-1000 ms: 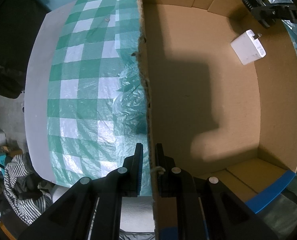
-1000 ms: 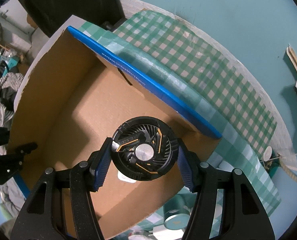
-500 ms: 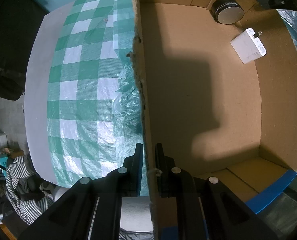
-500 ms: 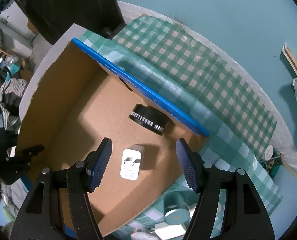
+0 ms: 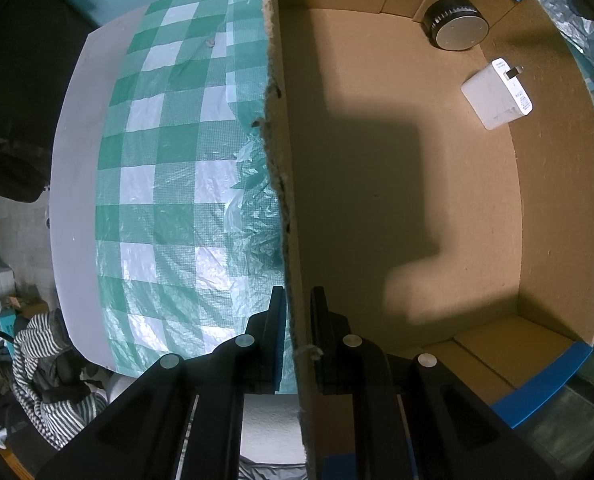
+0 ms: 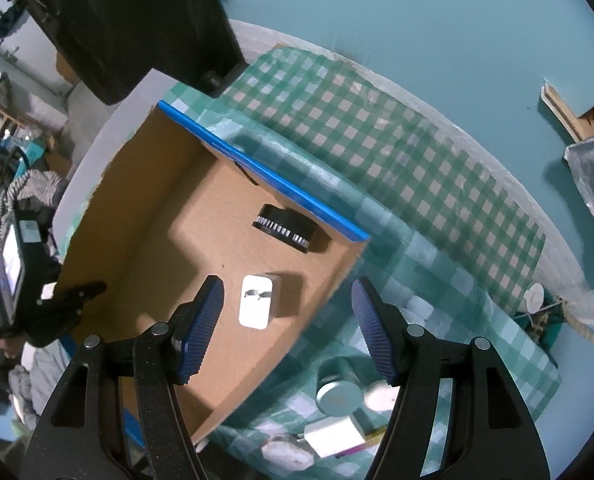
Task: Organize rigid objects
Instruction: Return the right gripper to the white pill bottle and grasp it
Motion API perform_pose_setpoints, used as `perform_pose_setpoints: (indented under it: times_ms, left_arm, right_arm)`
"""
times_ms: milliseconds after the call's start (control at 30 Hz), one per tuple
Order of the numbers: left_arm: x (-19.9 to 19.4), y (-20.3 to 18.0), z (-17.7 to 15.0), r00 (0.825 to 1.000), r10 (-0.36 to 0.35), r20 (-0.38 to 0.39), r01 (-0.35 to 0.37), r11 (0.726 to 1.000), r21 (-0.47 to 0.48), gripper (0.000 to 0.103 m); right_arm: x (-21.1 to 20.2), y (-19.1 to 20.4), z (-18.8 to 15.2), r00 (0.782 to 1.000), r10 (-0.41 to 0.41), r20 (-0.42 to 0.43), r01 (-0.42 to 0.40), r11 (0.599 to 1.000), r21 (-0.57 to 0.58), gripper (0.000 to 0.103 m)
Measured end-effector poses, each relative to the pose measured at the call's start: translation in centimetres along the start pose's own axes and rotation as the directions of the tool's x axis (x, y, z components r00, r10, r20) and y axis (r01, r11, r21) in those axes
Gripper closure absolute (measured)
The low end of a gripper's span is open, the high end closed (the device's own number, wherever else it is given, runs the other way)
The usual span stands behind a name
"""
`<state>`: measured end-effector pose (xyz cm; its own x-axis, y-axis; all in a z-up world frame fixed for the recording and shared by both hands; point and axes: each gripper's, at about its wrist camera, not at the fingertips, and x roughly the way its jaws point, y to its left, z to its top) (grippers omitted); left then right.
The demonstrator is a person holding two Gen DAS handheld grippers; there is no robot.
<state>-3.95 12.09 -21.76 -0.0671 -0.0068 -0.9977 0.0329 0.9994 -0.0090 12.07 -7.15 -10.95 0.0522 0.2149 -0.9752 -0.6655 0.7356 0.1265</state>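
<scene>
Where writing is concerned, I can see small grey print on the plug face of the white charger (image 5: 497, 94) and pale lettering along the blue-taped rim of the cardboard box (image 6: 201, 264), but neither is sharp enough for me to read.

My left gripper (image 5: 297, 332) points forward along the box's side wall, one finger outside the cardboard and one inside, pressed together on that wall near its torn top edge.

My right gripper (image 6: 287, 328) hangs above the box's near corner, angled downward, its blue-padded fingers (image 6: 199, 330) spread wide with nothing between them.

Inside the box, the charger (image 6: 256, 301) lies flat on the floor with prongs upward. The black round fan (image 6: 285, 229) rests just beyond it, against the blue-rimmed wall, apart from the charger.

Outside the box, on the green checked tablecloth (image 6: 397, 152), I note a round teal tin (image 6: 339, 396) and a second white adapter (image 6: 331, 436) close to the box's near corner.
</scene>
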Motion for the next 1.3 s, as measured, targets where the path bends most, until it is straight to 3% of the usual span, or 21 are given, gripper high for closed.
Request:
perform_pose_setpoints:
  times_ms: [400,900,1300]
  left_arm:
    - [-0.5,0.2,0.3,1.000,0.008,0.003,-0.008,1.000,0.002,0.091]
    - [0.0,-0.3,0.7,1.000,-0.005,-0.005,0.005,1.000,-0.005,0.091]
    - [0.1,0.4,0.5,1.000,-0.002,-0.008,0.002,1.000,-0.008,0.091]
  right_arm:
    - [-1.4,-4.3,-2.5,0.999,-0.041,-0.014,0.042,0.997,0.066,0.035]
    - [6.1,-12.5,-4.7,0.991,-0.025,-0.134,0.071,0.933,0.352,0.035]
    - [9.5,-13.6,-4.5,0.987,-0.041,-0.157,0.103,0.903,0.416,0.035]
